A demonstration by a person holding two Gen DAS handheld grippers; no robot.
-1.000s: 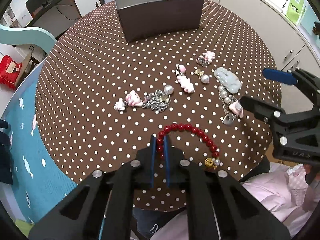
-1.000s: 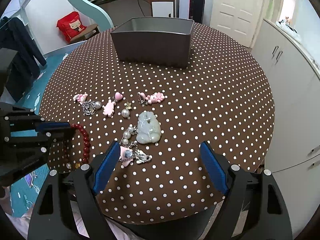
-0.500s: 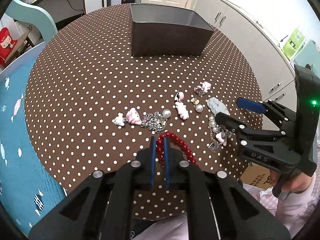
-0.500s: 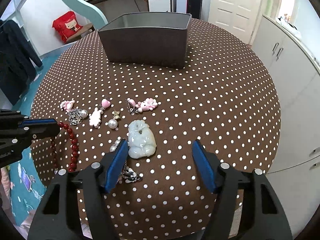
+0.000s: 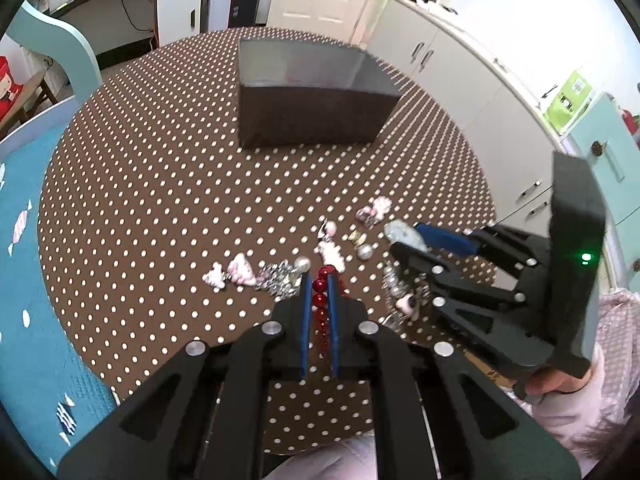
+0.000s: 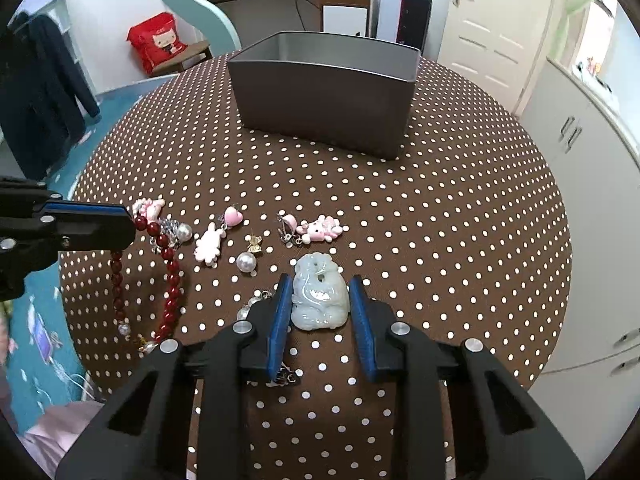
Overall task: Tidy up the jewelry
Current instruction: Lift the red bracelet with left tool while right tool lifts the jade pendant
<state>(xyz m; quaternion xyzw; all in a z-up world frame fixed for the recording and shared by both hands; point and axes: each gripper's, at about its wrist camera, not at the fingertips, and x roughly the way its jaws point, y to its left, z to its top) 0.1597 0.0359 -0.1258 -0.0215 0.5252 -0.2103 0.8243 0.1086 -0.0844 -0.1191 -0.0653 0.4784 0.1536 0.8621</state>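
On the dotted worktop (image 6: 460, 220), nearly all the jewelry is seen waiting to be sorted. A red bead bracelet (image 6: 170, 276) is pinched in the left gripper (image 5: 319, 280) and hangs lifted near the left edge. A pale jade pendant (image 6: 318, 298) is straddled by the right gripper (image 6: 320, 304), its fingers narrowed around the stone but not visibly touching it. Pink charms (image 6: 320, 230) and a pearl (image 6: 246, 262) are left lying loose. Nothing can be seen inside the grey box (image 6: 324, 108) at the far side.

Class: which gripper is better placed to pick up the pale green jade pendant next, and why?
Right. The right gripper already straddles the jade pendant, jaws open; the left gripper is shut on the red bead bracelet.
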